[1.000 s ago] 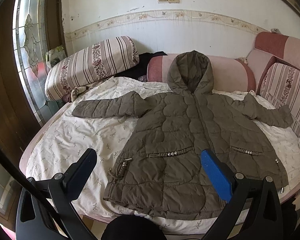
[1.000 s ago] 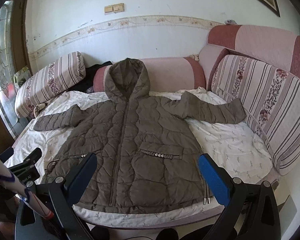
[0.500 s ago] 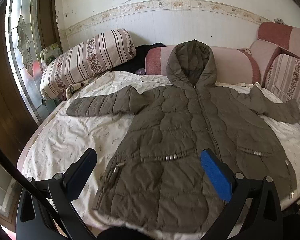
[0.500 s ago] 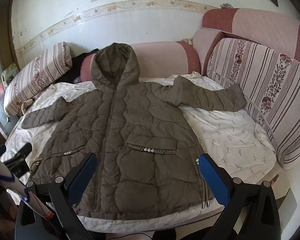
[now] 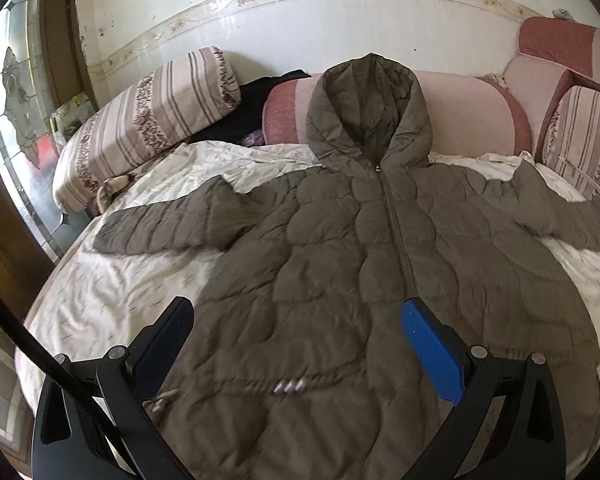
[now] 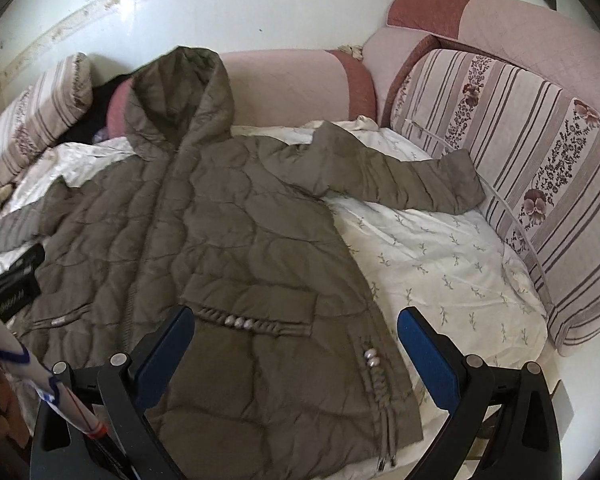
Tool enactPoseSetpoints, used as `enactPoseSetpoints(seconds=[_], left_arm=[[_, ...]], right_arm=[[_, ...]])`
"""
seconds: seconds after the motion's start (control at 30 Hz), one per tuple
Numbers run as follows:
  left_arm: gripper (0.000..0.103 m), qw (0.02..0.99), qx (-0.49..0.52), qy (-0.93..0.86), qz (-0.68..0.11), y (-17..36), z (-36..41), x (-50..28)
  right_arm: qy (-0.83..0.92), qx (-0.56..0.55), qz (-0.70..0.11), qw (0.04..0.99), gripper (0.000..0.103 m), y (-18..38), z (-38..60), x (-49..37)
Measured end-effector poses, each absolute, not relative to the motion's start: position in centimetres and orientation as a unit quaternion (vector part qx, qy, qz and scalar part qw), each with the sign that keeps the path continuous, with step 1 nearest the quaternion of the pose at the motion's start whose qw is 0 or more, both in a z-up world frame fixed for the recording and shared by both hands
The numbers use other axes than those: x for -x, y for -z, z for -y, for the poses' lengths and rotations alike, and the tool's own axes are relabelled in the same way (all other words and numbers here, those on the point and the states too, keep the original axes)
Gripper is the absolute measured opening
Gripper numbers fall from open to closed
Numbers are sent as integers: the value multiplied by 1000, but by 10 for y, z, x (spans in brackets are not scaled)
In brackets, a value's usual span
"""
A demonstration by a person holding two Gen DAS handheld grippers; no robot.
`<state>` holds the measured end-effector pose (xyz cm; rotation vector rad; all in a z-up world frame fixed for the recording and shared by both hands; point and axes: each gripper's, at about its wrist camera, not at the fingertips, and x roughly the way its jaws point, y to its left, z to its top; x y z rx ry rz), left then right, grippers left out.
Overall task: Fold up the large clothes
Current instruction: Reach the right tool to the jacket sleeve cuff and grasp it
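Left wrist view: an olive quilted hooded jacket lies front-up and zipped on the white patterned bedsheet of a bed, its hood propped against a pink bolster and one sleeve stretched toward a striped cushion. The left hand-held gripper hangs above the jacket's lower front with its fingers spread wide, holding nothing. Right wrist view: the same jacket spans the bed, its other sleeve reaching toward a striped floral backrest cushion; bare sheet lies beside the hem. The right hand-held gripper hangs over the beaded pocket near the hem corner, fingers likewise spread apart and empty; part of the left hand-held gripper shows at the left edge.
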<state>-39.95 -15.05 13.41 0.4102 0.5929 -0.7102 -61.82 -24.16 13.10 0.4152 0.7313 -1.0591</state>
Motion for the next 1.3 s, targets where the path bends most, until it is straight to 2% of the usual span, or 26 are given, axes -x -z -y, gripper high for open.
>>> enactPoseSetpoints(seconds=[0.17, 0.43, 1.1, 1.3], left_arm=[[103, 863, -174, 360, -308, -112, 195, 385], [103, 857, -211, 330, -335, -74, 227, 358], [103, 858, -216, 317, -341, -67, 230, 346], [103, 859, -217, 307, -346, -62, 236, 338]], right_arm=[[505, -184, -362, 762, 103, -117, 266, 606], [529, -175, -392, 732, 103, -99, 303, 592], [573, -162, -424, 683, 103, -87, 402, 586], [568, -216, -413, 678, 103, -84, 441, 599]])
